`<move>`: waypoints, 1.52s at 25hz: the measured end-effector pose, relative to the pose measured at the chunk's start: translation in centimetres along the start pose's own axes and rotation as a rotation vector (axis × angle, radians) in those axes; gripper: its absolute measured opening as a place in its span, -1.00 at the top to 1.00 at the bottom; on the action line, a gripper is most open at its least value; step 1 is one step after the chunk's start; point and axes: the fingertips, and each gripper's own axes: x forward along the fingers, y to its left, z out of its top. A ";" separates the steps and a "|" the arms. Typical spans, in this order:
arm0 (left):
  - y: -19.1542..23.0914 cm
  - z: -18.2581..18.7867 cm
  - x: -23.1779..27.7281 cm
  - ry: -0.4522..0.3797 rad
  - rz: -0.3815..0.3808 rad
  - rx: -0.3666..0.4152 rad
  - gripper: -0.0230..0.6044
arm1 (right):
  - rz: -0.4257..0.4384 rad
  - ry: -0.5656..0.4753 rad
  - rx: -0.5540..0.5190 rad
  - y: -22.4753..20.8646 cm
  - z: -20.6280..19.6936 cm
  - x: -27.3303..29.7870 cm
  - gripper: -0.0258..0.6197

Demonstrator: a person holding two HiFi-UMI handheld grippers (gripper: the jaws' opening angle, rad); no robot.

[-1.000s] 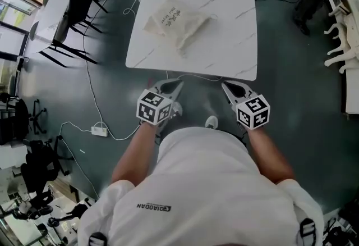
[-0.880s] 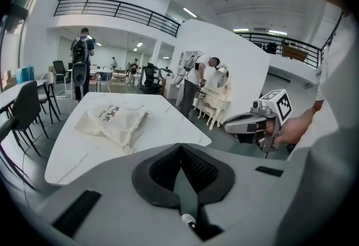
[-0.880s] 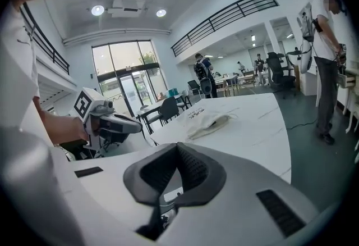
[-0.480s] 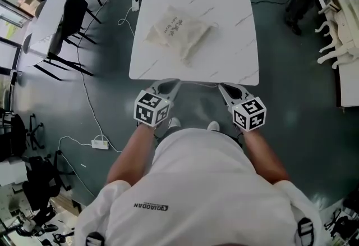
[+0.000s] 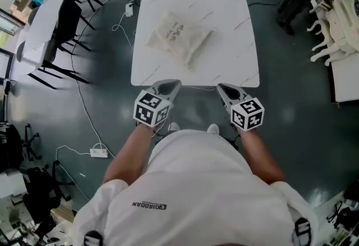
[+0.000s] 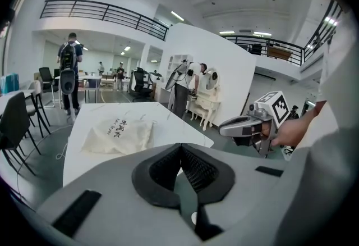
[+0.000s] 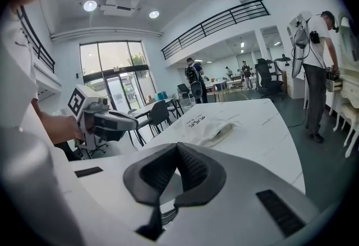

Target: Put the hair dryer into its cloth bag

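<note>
**Status: no handling under way — dryer not in sight**

The cloth bag (image 5: 180, 38) lies lumpy on the table (image 5: 238, 68), well apart from both tools. No loose hair dryer shows, and whether it is inside the bag cannot be told. The left gripper (image 5: 170, 85) and right gripper (image 5: 225, 89) are clenched on nothing at the table's near edge.

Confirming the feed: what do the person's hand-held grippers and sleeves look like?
The left hand-held gripper and right hand-held gripper match: pale grey bodies, black ribbed pads, a white cube with black square markers each. The shirt is white, short-sleeved.
</note>
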 end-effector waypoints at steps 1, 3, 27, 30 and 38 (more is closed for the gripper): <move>0.1 -0.1 -0.2 0.001 -0.004 0.000 0.84 | -0.005 0.002 0.001 0.2 0.0 0.1 0.85; 0.4 -0.3 -0.6 0.001 -0.010 -0.002 0.84 | -0.014 0.002 -0.002 0.5 0.2 0.2 0.85; 0.2 -0.3 -1.4 -0.022 -0.021 -0.007 0.84 | -0.011 0.013 -0.038 1.6 0.3 0.1 0.85; 0.1 -0.3 -1.6 -0.022 -0.018 -0.006 0.84 | -0.007 0.013 -0.043 1.9 0.5 0.0 0.85; -0.3 -0.3 -1.6 -0.020 -0.014 0.003 0.84 | -0.004 0.014 -0.039 1.7 0.1 -0.2 0.85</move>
